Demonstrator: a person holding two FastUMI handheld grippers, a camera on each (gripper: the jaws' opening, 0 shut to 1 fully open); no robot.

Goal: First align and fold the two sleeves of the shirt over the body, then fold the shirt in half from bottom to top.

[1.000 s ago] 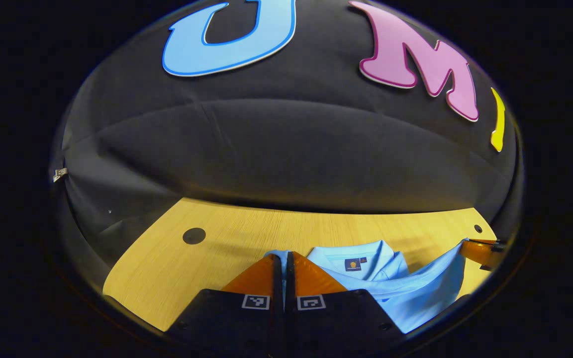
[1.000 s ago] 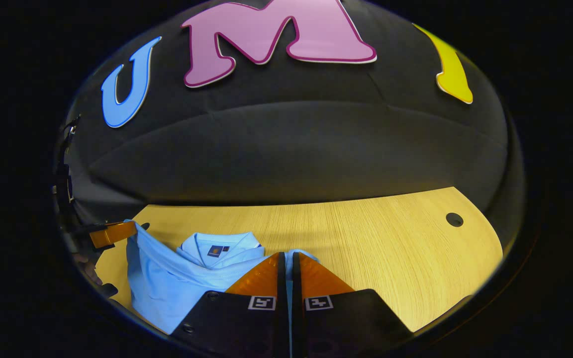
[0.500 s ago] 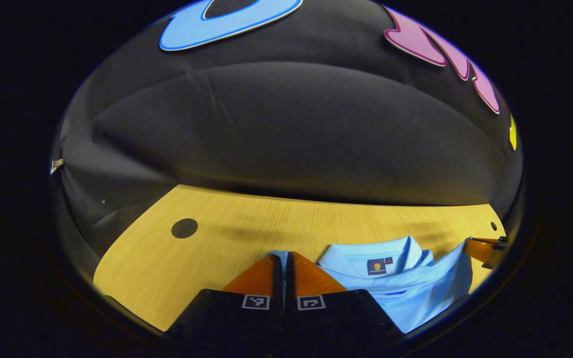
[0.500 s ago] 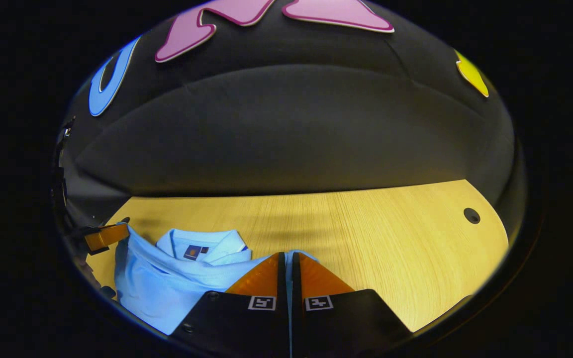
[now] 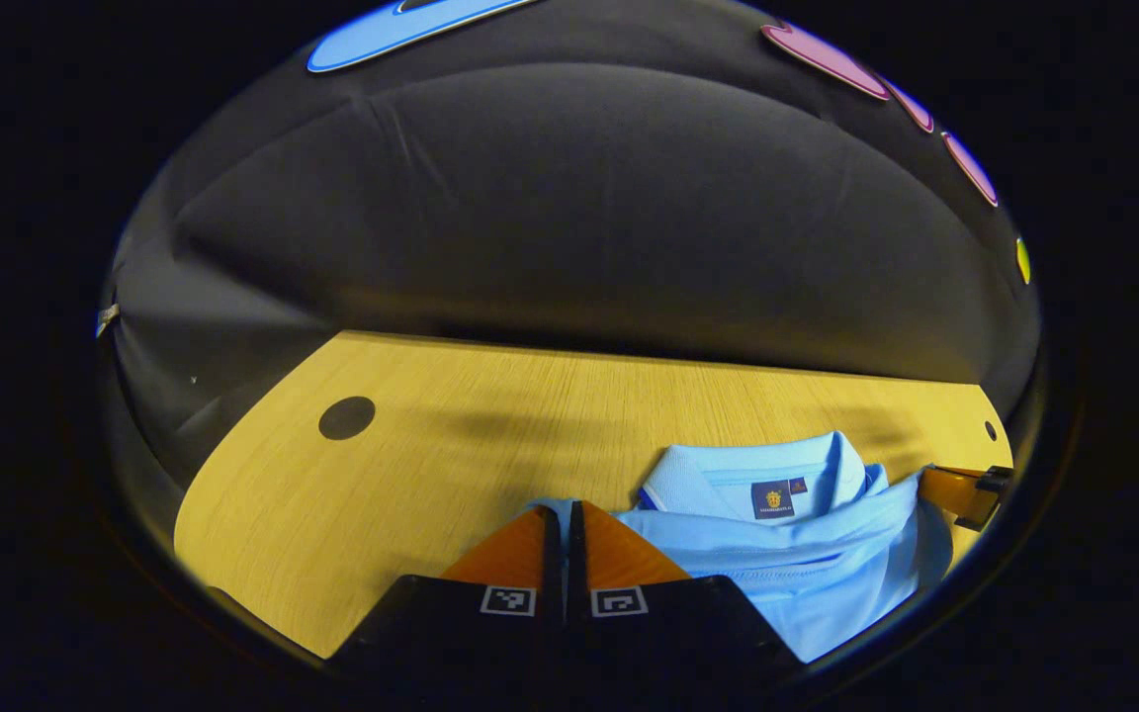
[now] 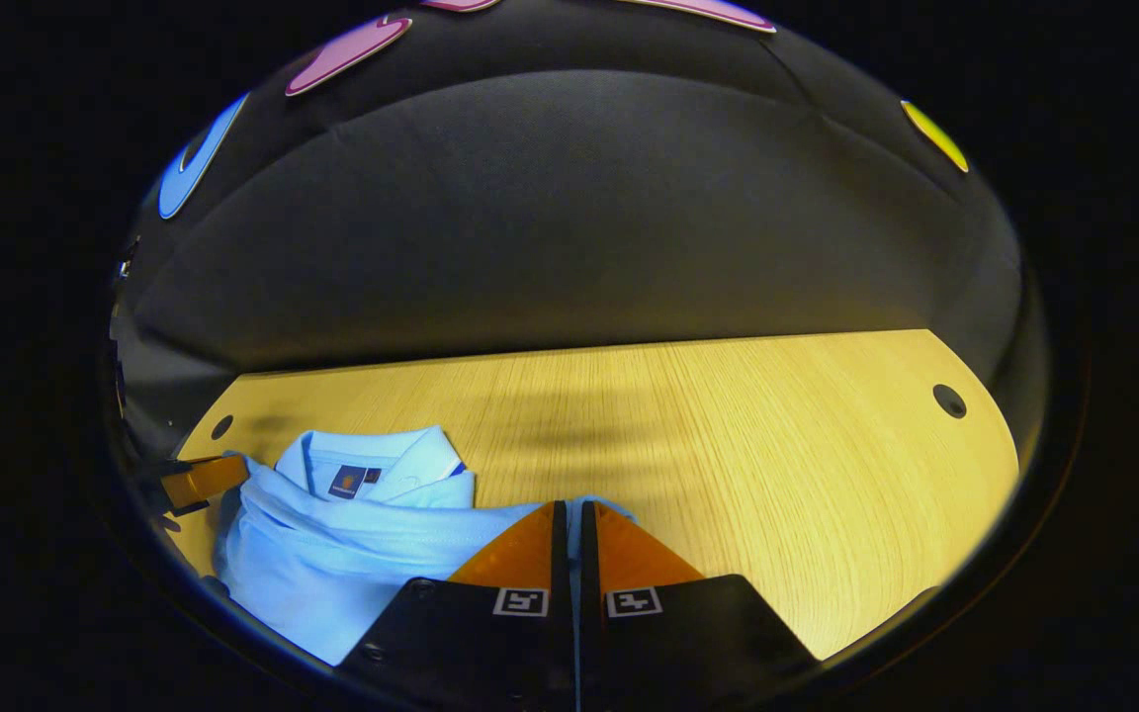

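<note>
Change: both grippers have tipped lower; more table shows, collar nearer.
Left gripper: closed, pinching shirt hem.
Right gripper: clamped on hem too.
Shirt: on table, collar uncovered.

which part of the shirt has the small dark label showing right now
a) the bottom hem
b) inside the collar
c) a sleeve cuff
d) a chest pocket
b, the small dark label sits on the inner band of the collar of the light blue shirt, seen from both gripper views, while the left gripper and the right gripper each pinch an edge of the fabric above the wooden table.
</note>
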